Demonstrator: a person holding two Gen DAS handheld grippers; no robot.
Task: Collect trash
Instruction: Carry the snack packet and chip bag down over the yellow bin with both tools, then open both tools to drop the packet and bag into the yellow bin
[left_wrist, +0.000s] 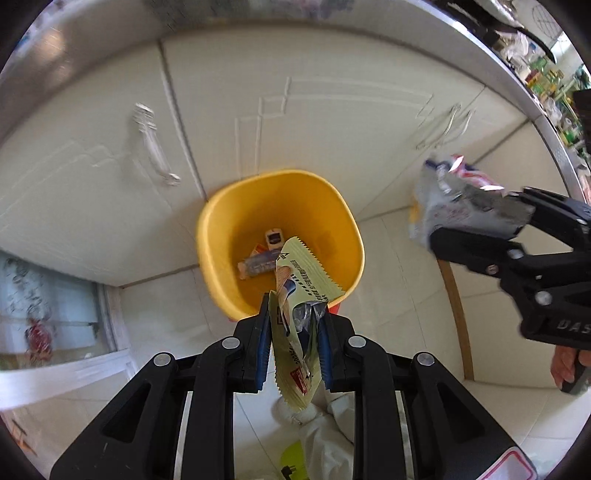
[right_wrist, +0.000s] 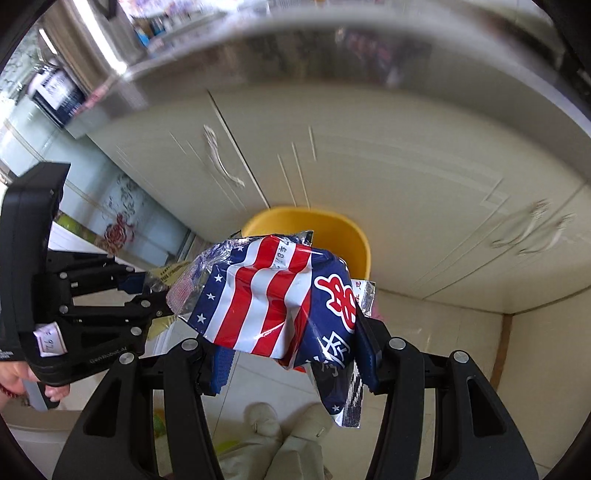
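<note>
Cream cabinets (left_wrist: 314, 110) back a yellow bin (left_wrist: 280, 240) just beyond both jaws. Left gripper (left_wrist: 293, 328) clamps a wrapper (left_wrist: 295, 317), right gripper (right_wrist: 295, 350) a bag (right_wrist: 273, 291): dropping step; next, centre each and let go.

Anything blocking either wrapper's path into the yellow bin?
Nothing visible. The yellow bin is open-topped, with only a few scraps at the bottom. The pale green wrapper hangs right over its near rim; the striped snack bag is off to its right.

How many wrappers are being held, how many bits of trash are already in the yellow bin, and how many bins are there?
Wrappers held: 2, the pale yellow wrapper in the left gripper and the striped snack bag in the right gripper
Trash pieces seen in the bin: 2, a small packet and a flat wrapper
Bins: 1, the yellow bin
Total: 5
</note>
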